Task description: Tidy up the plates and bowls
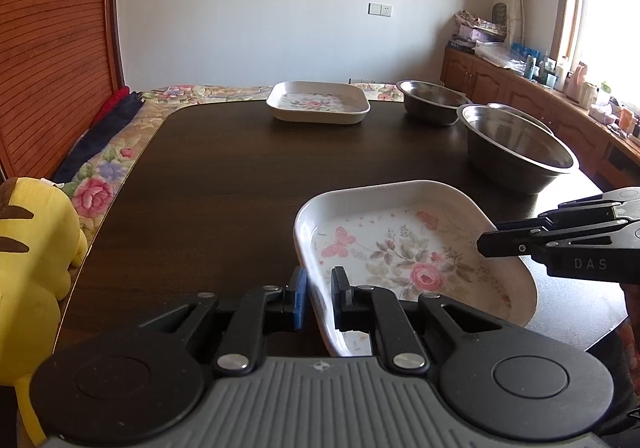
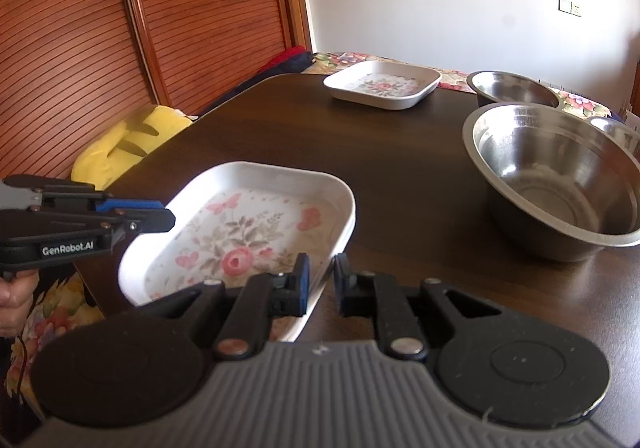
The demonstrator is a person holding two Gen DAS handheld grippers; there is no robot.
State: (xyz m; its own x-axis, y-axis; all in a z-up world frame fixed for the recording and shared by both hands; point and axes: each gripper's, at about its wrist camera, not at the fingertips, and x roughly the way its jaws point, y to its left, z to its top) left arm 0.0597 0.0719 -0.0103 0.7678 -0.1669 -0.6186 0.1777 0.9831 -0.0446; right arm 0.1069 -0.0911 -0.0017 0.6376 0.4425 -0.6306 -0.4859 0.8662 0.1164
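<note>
Pinching the near floral plate (image 1: 404, 248) from both sides: the left gripper (image 1: 319, 294) clamps its left rim, the right gripper (image 2: 321, 280) its right rim, the plate tilted above the dark table (image 1: 224, 176). Beyond the plate sits a second floral plate (image 1: 318, 101); right of it, the large steel bowl (image 2: 556, 180) and a smaller bowl (image 2: 510, 88).

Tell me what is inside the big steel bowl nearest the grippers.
The big steel bowl holds nothing: its bare, shiny bottom shows in the right wrist view. In the left wrist view, its near wall hides the bottom.
</note>
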